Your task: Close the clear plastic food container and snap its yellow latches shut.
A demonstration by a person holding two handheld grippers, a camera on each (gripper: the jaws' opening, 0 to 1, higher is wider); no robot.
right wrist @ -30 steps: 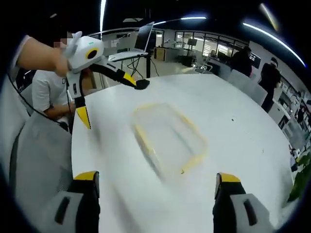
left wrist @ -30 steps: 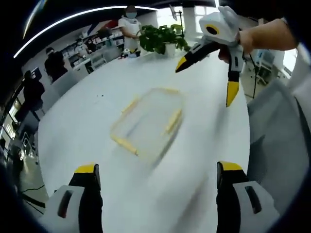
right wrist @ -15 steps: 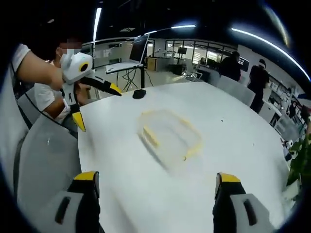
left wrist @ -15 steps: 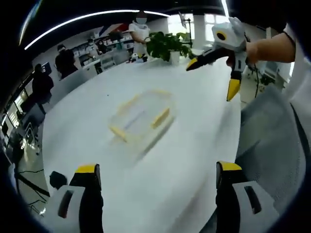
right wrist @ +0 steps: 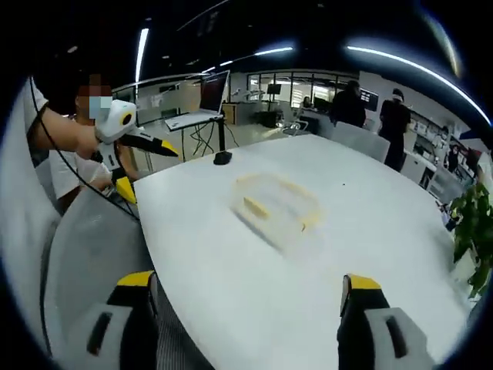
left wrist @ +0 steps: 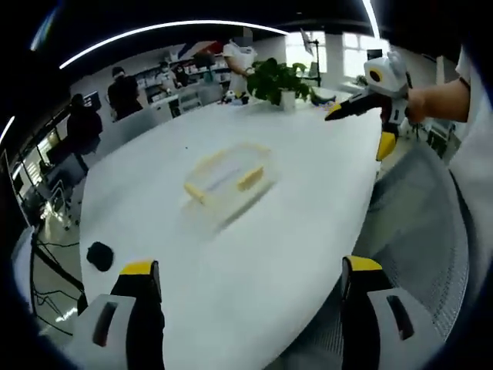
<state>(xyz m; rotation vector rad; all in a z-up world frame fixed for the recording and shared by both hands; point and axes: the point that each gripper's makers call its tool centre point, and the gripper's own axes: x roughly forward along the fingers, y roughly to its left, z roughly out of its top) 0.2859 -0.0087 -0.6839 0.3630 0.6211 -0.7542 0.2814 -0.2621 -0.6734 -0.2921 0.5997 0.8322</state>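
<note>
The clear plastic container (left wrist: pixel 227 181) with yellow latches lies flat on the white round table (left wrist: pixel 254 254), well ahead of both grippers. It is blurred, so I cannot tell how the latches stand. My left gripper (left wrist: pixel 250 266) is open and empty, held back over the table's near edge. The right gripper (left wrist: pixel 359 131) hangs open at the upper right, beyond the table's rim. In the right gripper view the container (right wrist: pixel 277 204) sits mid-table. My right gripper (right wrist: pixel 249 280) is open and empty there. The left gripper (right wrist: pixel 146 171) is open at the left, off the table.
A potted plant (left wrist: pixel 281 81) stands at the table's far edge, also seen as the plant (right wrist: pixel 470 231). A black stand base (right wrist: pixel 223 158) rests on the table below a laptop (right wrist: pixel 204 96). Grey chair backs (left wrist: pixel 420 223) (right wrist: pixel 85 254) flank the table. People stand in the background.
Both grippers have drawn back from the container, which now looks smaller and farther away in both views. Both stay open and empty. The container lies where it was.
</note>
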